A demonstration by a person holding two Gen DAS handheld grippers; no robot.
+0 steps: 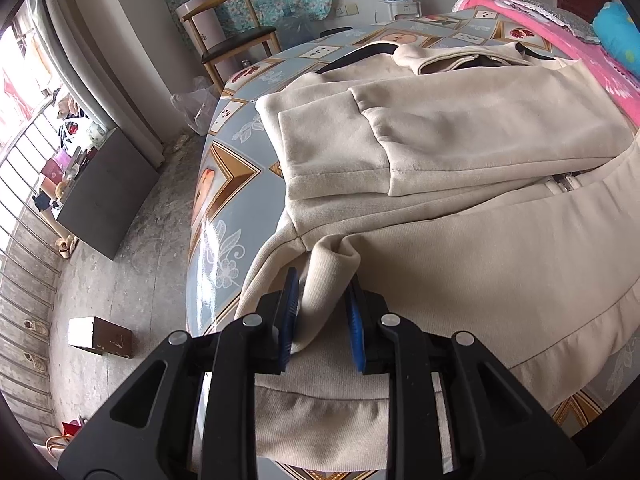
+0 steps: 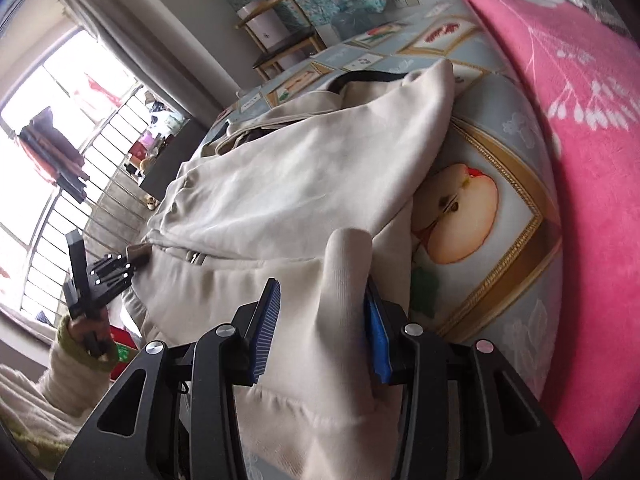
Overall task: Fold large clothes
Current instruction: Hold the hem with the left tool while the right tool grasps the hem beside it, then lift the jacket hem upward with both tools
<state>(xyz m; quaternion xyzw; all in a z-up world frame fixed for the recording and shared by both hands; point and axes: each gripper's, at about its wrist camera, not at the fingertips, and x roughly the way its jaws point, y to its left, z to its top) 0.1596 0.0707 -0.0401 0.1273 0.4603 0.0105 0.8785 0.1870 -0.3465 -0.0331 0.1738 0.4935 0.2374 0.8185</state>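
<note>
The cream zip-up jacket (image 1: 460, 184) lies flat on the table, sleeves folded across its chest, its long axis running straight away from both claws – collar far, ribbed hem near. Each claw sits at a hem corner: the left gripper (image 1: 322, 320) has a ridge of hem pinched up between its blue pads, and the right gripper (image 2: 320, 328) clasps a like ridge at the opposite corner. The likely next fold carries the hem forward toward the collar, both hands equally near. Beneath is a fruit-printed tablecloth (image 2: 492, 216); a pink blanket (image 2: 592, 128) borders it, a wooden chair (image 1: 228, 36) stands beyond.
</note>
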